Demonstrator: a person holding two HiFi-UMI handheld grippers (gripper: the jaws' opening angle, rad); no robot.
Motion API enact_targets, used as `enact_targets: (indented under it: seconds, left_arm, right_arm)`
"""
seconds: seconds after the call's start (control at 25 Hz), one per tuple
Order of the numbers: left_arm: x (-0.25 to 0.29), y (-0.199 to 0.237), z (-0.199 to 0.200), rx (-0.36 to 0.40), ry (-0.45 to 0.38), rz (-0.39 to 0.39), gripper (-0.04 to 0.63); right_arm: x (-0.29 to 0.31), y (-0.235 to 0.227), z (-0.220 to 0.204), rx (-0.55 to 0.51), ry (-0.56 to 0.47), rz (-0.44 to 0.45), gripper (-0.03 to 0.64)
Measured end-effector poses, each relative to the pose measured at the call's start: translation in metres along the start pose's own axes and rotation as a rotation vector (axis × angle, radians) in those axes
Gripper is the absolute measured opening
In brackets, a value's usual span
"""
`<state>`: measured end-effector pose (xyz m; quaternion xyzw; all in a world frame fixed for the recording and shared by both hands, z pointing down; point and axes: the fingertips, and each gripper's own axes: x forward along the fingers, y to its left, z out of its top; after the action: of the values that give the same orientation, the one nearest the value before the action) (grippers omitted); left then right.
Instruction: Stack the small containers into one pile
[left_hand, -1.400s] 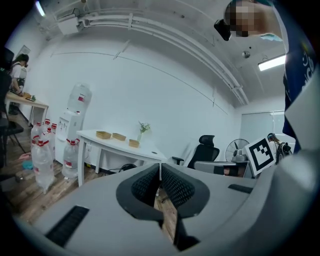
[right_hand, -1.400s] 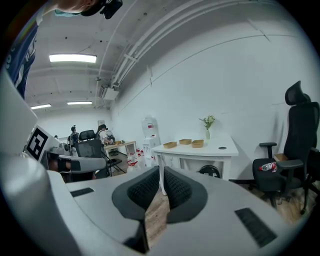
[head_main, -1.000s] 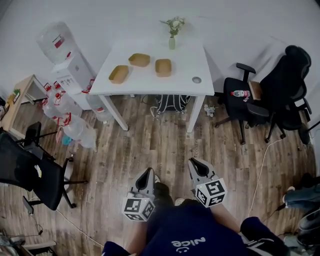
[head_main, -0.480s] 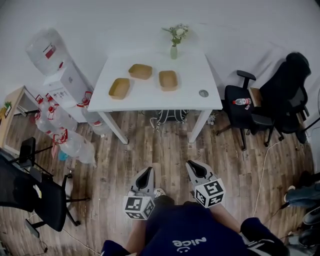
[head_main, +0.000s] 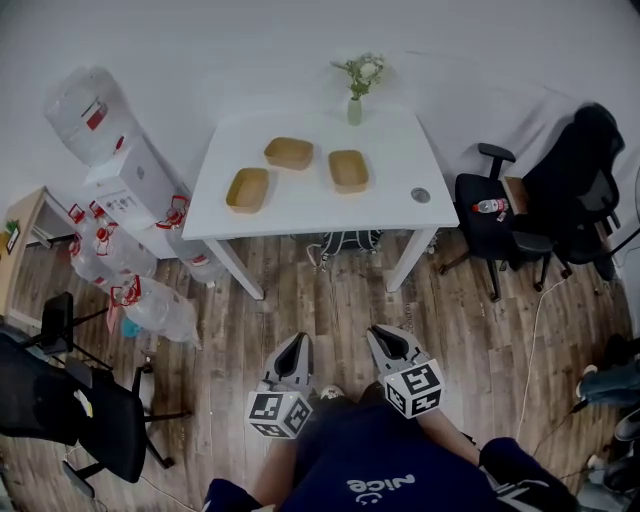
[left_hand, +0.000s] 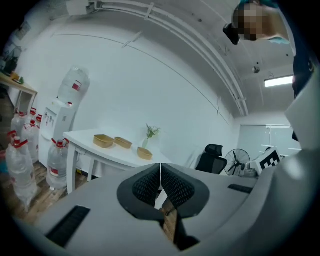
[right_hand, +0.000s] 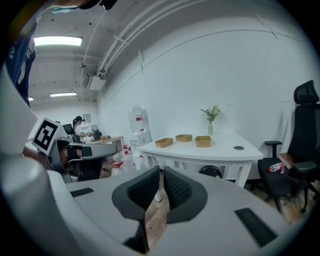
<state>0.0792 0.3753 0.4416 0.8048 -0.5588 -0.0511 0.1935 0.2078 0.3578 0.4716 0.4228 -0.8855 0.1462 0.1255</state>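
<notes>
Three small tan containers sit apart on a white table (head_main: 400, 205) well ahead of me: one at the left (head_main: 247, 189), one behind it (head_main: 289, 153), one to the right (head_main: 348, 170). They also show in the left gripper view (left_hand: 103, 141) and the right gripper view (right_hand: 183, 138). My left gripper (head_main: 297, 343) and right gripper (head_main: 383, 336) hang low over the wooden floor, far short of the table. Both are shut with nothing between their jaws.
A vase of flowers (head_main: 356, 90) and a small round lid (head_main: 420, 195) are on the table. A water dispenser (head_main: 130, 170) with bottles (head_main: 150, 305) stands left. Office chairs are at the right (head_main: 540, 215) and near left (head_main: 70, 400). Another person's legs (head_main: 610, 385) show far right.
The table and containers sit lower and slightly larger in the head view as I have stepped toward them. Both grippers stayed shut in front of me.
</notes>
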Motion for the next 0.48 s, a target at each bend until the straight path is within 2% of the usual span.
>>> enact_targets:
  seconds: [0.2,0.36,0.48]
  left_arm:
    - [-0.003,0.018,-0.004,-0.015,0.012,0.033,0.02]
    - [-0.001,0.026,-0.009,-0.092,0.005,0.054,0.02]
    - [0.006,0.033,-0.007,-0.087,0.001,0.067,0.02]
  right_arm:
    - [0.012,-0.005,-0.005,0.032,0.014,-0.013,0.057]
    - [0.024,-0.012,-0.01,0.041,0.043,-0.018,0.057]
    - [0.038,-0.016,-0.012,0.047,0.063,-0.004,0.057]
